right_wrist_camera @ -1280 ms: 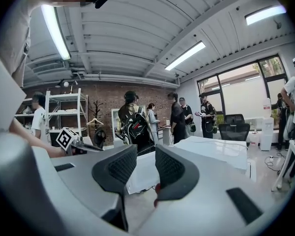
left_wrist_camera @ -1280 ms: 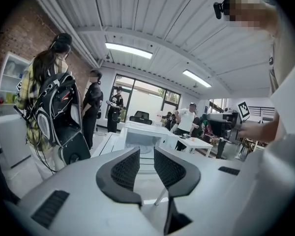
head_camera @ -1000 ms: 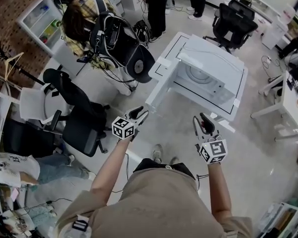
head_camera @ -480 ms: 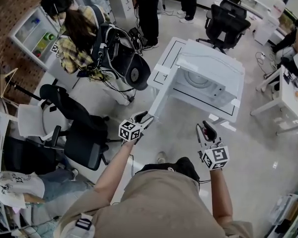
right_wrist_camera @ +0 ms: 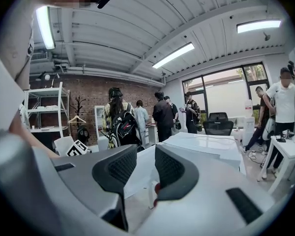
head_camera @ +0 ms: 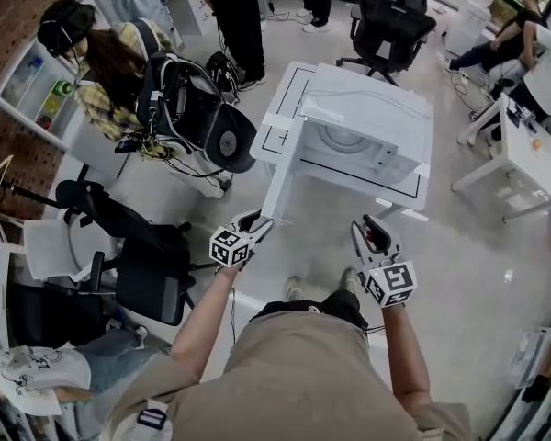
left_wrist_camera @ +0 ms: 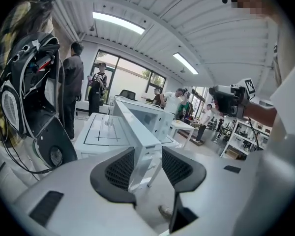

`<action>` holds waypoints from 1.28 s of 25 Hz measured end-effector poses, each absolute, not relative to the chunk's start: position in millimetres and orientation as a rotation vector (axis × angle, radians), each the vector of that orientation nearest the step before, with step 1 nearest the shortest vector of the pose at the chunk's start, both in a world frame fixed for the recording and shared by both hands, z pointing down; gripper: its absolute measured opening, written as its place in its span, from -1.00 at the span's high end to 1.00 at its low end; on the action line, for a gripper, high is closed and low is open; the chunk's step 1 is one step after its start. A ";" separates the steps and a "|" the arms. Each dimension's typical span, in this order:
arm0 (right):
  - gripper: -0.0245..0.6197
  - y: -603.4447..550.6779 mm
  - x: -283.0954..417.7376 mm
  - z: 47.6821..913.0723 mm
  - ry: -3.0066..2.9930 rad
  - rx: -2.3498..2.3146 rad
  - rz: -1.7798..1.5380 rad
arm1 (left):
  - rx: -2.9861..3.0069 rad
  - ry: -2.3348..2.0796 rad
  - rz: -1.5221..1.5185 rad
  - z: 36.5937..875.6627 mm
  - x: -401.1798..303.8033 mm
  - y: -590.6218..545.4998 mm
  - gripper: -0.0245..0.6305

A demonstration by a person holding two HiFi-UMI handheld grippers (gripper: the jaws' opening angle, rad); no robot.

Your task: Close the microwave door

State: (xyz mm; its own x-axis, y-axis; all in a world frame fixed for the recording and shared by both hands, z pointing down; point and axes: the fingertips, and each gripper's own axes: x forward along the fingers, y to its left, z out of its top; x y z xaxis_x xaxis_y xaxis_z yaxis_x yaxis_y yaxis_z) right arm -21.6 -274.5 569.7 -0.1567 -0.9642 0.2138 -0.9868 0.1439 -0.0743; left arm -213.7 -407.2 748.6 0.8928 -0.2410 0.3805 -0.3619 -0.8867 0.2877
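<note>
Microwave (head_camera: 372, 145) is sitting on a white table (head_camera: 286, 88) in a busy room, and its door (head_camera: 281, 168) is hanging wide open, swinging out from the left side of the oven toward the person holding the tools. The far end of the door is reaching down close to the left tongs (head_camera: 262, 220).

Seen from the left gripper view, the door's edge (left_wrist_camera: 136, 132) is showing upright in the gap of the left tongs (left_wrist_camera: 141, 167). Those jaws have just been opening and are standing well apart. The pads are not pressing on the door, and whether either one is touching it cannot be told.

The right tongs (head_camera: 368, 231) are hovering near the front right of the table, apart from the oven. In the right gripper view they (right_wrist_camera: 137, 173) are gaping too, with nothing between the jaws.

A person with a black backpack (head_camera: 179, 95) is standing to the left of the table, and a black office chair (head_camera: 390, 16) is sitting beyond it.
</note>
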 end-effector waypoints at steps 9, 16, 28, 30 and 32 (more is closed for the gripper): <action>0.56 -282.8 -3.0 570.9 -2.304 1.930 0.278 | 2.716 -0.381 0.483 741.3 -185.3 -385.8 0.37; 0.56 -283.8 22.9 570.1 -2.342 1.907 0.280 | 2.705 -0.374 0.506 745.2 -154.1 -374.5 0.37; 0.56 -267.1 83.5 565.0 -2.354 1.835 0.283 | 2.668 -0.427 0.530 741.7 -100.0 -351.8 0.38; 0.56 -264.2 95.5 562.0 -2.358 1.834 0.277 | 2.658 -0.439 0.525 741.8 -90.0 -348.3 0.38; 0.56 -261.3 107.0 559.4 -2.362 1.833 0.274 | 2.651 -0.454 0.524 741.0 -80.0 -345.6 0.38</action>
State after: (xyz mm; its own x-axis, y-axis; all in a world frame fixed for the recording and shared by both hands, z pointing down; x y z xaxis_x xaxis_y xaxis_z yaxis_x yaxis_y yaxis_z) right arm 107.0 -261.3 559.4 -0.2484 -0.9432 0.2206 -0.9686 0.2415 -0.0581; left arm -80.0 -345.6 741.0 0.8770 -0.2332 0.4200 -0.3825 -0.8680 0.3168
